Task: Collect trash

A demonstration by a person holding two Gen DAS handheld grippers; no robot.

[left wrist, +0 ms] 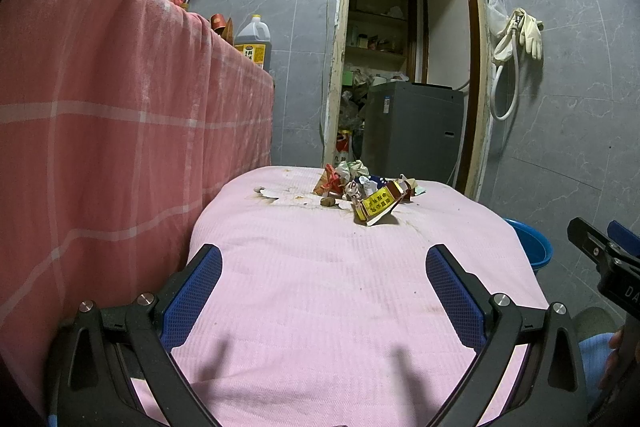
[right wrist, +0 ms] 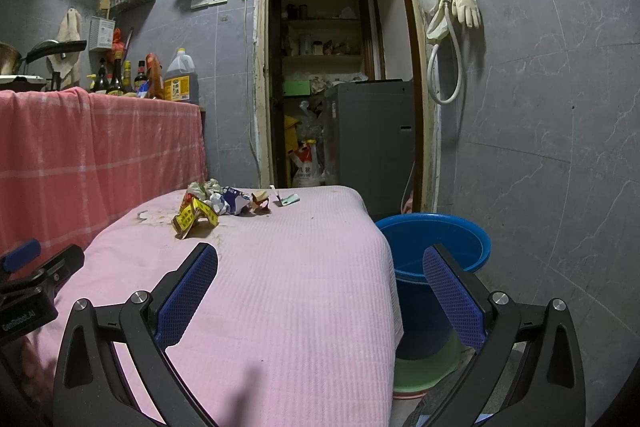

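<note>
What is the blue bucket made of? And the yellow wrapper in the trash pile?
The blue bucket looks like smooth plastic: even colour, soft sheen on its rim. The yellow wrapper seems to be thin printed card or coated paper, since it is creased and folded; which one is hard to tell.

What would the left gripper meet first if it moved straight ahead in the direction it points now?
Probably the yellow wrapper at the near edge of the trash pile. The left gripper is open, and only bare pink cloth lies before it; depth is uncertain.

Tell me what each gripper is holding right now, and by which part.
Nothing is held. The left gripper and the right gripper are both open and empty above the pink cloth; the trash pile lies untouched ahead.
</note>
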